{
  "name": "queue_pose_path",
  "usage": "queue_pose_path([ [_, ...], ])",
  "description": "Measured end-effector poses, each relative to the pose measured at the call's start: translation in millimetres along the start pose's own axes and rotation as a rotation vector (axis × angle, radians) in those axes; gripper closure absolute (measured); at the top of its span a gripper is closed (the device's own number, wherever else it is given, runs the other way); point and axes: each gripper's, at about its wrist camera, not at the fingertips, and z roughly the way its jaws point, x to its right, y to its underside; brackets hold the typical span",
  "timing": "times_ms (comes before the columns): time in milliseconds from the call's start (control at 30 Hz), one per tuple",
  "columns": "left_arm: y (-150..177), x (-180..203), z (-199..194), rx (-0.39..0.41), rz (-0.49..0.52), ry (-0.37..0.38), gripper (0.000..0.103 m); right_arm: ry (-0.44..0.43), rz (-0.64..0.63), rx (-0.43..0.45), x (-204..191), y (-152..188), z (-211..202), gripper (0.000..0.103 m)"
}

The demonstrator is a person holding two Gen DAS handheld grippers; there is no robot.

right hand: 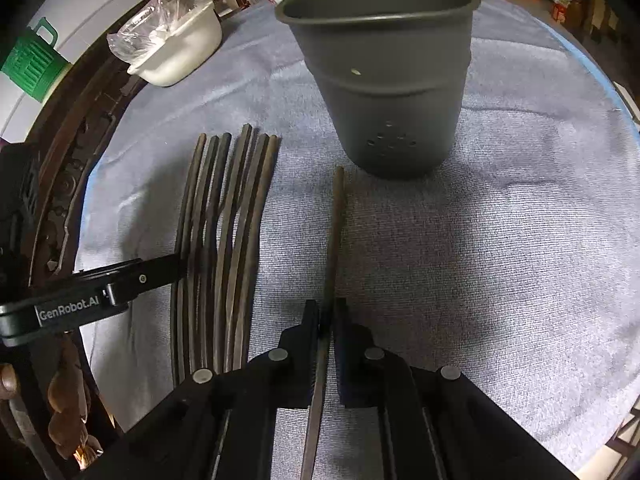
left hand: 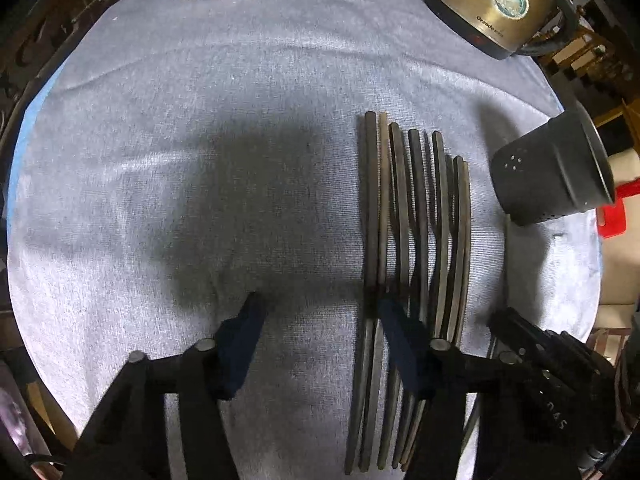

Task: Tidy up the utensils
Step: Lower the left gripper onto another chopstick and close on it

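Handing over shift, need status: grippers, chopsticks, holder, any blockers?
Right gripper shut on one chopstick, aimed at upright holder. Left gripper open over the chopstick row, gripping nothing. Path to holder clear.

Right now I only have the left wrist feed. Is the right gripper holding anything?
Observer: Yes. The right gripper is shut on a single chopstick, lifted apart from the chopstick row.
Operator: Which way does that stick point?
Observer: Toward the gray holder; its tip ends just short of the base.
Operator: Anything in the holder?
Observer: Upright, mouth open. No utensil shows above the rim; the bottom is hidden.
Operator: Where is my left gripper relative to the row?
Observer: From the right wrist view, a left finger reaches the row's near side.
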Motion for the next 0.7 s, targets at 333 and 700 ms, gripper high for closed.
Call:
queue_pose_path([
  [333,2.4,-3.3,-3.3,0.006,0.013,-0.016,0.045,0.009,-0.002,0.001,-1.7,-0.2,0.4,0.094],
  [700,3.3,1.5,2.3,-0.055,0.073,-0.026,0.097,0.045,-0.025,-0.015,-12.9,-4.3,5.0,0.094],
])
